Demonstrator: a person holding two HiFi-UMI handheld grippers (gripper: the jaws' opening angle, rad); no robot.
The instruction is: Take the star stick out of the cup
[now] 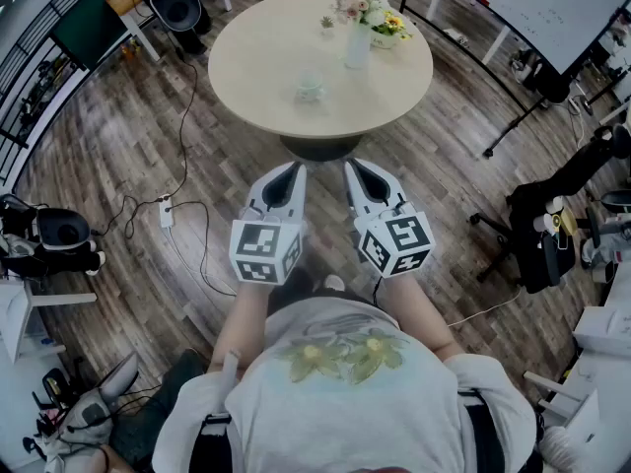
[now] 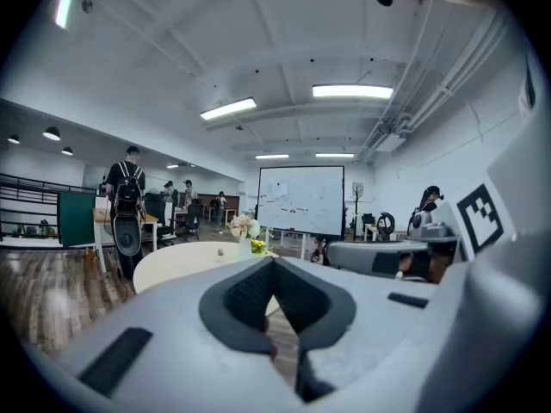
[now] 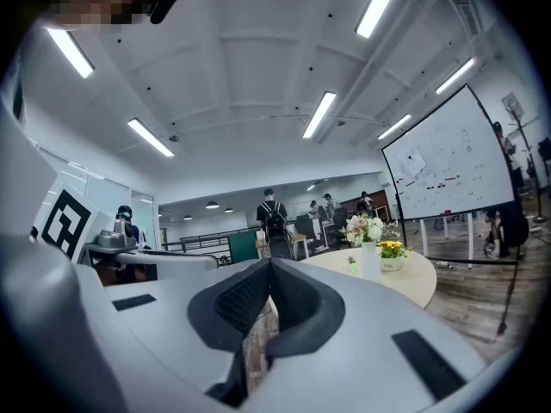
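A small pale cup (image 1: 309,89) stands on the round beige table (image 1: 266,62), near its front edge; I cannot make out a star stick in it. Both grippers hang side by side in front of the table, above the wooden floor, well short of the cup. My left gripper (image 1: 294,168) is shut with nothing in it, and its jaws meet at the tip (image 2: 274,261). My right gripper (image 1: 351,165) is shut and empty too, jaws pressed together (image 3: 269,264). Both point towards the table (image 2: 181,262) (image 3: 413,275).
A white vase of flowers (image 1: 357,39) and a bowl of yellow flowers (image 1: 392,30) stand at the table's far side. Cables and a power strip (image 1: 166,212) lie on the floor to the left. Office chairs (image 1: 537,230) stand to the right. People stand beyond the table (image 2: 127,209).
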